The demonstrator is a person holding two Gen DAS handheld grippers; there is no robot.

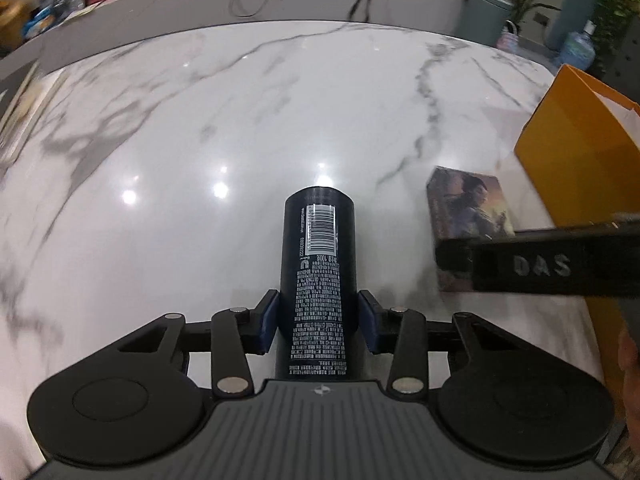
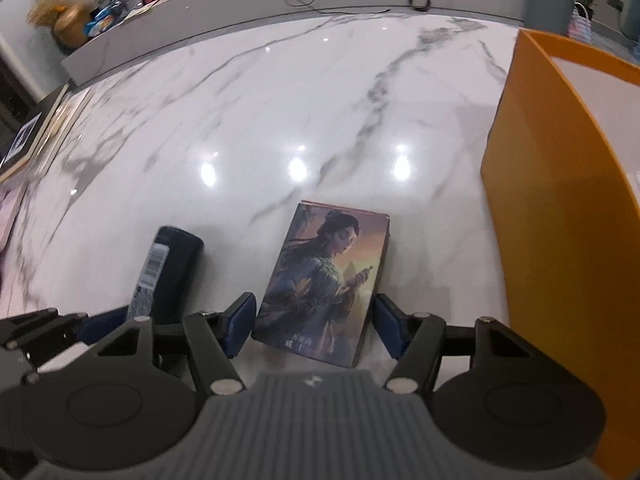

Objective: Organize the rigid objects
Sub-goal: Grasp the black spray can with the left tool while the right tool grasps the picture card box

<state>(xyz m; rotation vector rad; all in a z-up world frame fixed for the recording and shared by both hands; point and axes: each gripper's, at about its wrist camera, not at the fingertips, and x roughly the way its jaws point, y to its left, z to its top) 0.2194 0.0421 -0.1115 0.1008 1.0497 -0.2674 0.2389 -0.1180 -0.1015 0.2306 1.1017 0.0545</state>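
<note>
A dark cylindrical can [image 1: 318,264] with a barcode and white print lies on the marble table [image 1: 240,120], pointing away from me. My left gripper [image 1: 319,320] is shut on it, both blue pads against its sides near the near end. To its right lies a flat box [image 2: 324,276] with an illustrated figure on its cover. My right gripper [image 2: 314,320] straddles the box's near end, open, with a small gap at the right pad. In the right wrist view the can [image 2: 172,268] lies left of the box. One right gripper finger [image 1: 540,264] crosses over the box [image 1: 468,208].
A tall orange open-topped container [image 2: 560,200] with a white inside stands close to the right of the box, also seen in the left view as the orange container [image 1: 580,152]. Flat books or frames [image 2: 24,140] lie at the table's left edge. A grey ledge [image 2: 240,4] with cables runs behind.
</note>
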